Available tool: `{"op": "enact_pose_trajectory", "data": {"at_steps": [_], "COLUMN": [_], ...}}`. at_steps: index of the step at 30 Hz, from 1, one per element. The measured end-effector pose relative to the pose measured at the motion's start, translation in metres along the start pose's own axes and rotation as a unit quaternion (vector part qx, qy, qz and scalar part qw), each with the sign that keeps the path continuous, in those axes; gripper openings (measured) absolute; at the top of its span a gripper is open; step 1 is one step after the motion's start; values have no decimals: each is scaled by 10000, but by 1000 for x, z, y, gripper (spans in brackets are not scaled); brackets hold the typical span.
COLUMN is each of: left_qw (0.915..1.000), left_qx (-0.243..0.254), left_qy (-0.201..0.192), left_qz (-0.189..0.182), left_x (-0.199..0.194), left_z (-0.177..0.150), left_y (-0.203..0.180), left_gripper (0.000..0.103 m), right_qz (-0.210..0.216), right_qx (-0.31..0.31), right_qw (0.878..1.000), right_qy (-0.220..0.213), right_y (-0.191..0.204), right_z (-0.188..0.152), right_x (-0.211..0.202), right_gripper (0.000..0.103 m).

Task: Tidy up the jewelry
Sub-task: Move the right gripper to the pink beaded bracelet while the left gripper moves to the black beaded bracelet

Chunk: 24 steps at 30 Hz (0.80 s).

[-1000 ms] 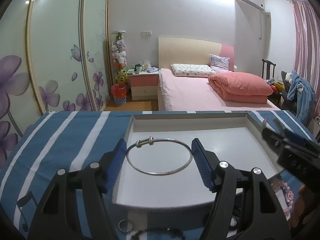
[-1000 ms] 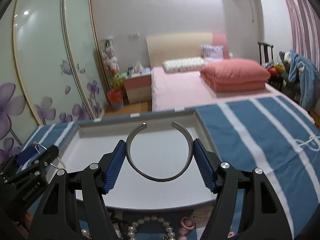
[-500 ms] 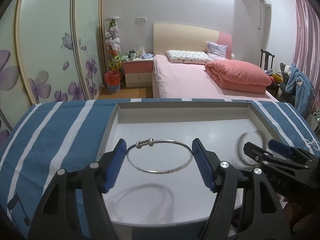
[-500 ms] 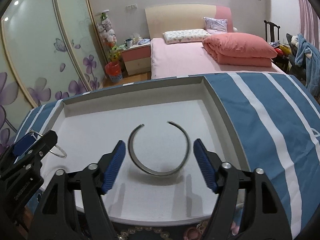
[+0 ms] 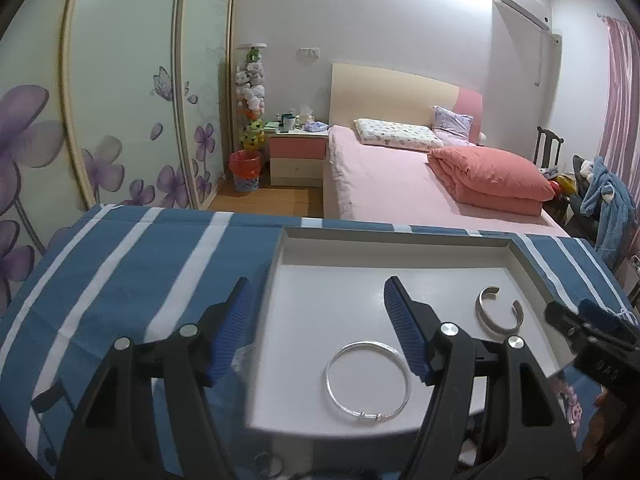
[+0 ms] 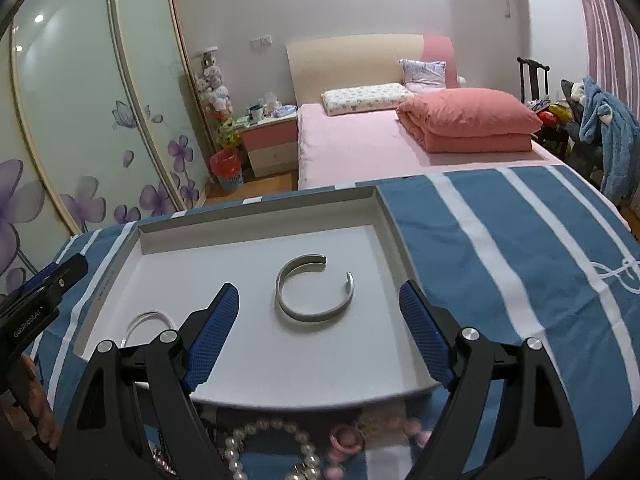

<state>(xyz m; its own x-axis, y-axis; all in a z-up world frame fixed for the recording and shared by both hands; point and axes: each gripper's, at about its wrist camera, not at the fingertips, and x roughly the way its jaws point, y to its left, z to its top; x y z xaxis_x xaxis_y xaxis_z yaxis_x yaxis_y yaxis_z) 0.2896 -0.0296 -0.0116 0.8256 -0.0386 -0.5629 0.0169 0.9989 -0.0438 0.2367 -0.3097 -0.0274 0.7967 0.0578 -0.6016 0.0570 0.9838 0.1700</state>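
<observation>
White tray [image 6: 384, 216] on striped cloth [image 6: 520, 248]: holds thin bangle [image 5: 368, 380] and open cuff [image 6: 316, 294], lying flat, apart. Left gripper [image 5: 318, 328]: jaws apart, empty. Right gripper [image 6: 320, 332]: jaws apart, empty, above cuff. Pearl strand [image 6: 272, 440] outside tray's near edge.

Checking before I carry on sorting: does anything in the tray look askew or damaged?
Nothing stands out. The thin bangle and the open cuff both lie flat and apart inside the white tray, with no visible damage.
</observation>
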Motion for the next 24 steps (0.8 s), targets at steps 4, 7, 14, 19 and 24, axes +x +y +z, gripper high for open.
{"op": "enact_pose_trajectory", "data": {"at_steps": [4, 7, 14, 19, 24], "left_qw": [10000, 10000, 10000, 9992, 9976], "left_qx": [-23, -55, 35, 115, 228], "left_qy": [-28, -14, 79, 388, 649], "left_qz": [21, 14, 21, 63, -49], "left_x": [-18, -32, -62, -69, -73], "left_z": [-6, -14, -47, -73, -92], "left_y": [11, 20, 40, 51, 55], "left_gripper": [67, 67, 72, 72, 72], "right_qz": [-38, -84, -228, -374, -490], "right_qx": [26, 45, 63, 53, -19], "right_qw": [9999, 9998, 9995, 9992, 9959], "right_qy": [-105, -195, -193, 158, 759], "right_y": [-6, -13, -30, -42, -50], "right_z": [1, -2, -22, -41, -61], "right_x": [-14, -29, -50, -44, -24], "right_gripper": [82, 82, 82, 76, 62]}}
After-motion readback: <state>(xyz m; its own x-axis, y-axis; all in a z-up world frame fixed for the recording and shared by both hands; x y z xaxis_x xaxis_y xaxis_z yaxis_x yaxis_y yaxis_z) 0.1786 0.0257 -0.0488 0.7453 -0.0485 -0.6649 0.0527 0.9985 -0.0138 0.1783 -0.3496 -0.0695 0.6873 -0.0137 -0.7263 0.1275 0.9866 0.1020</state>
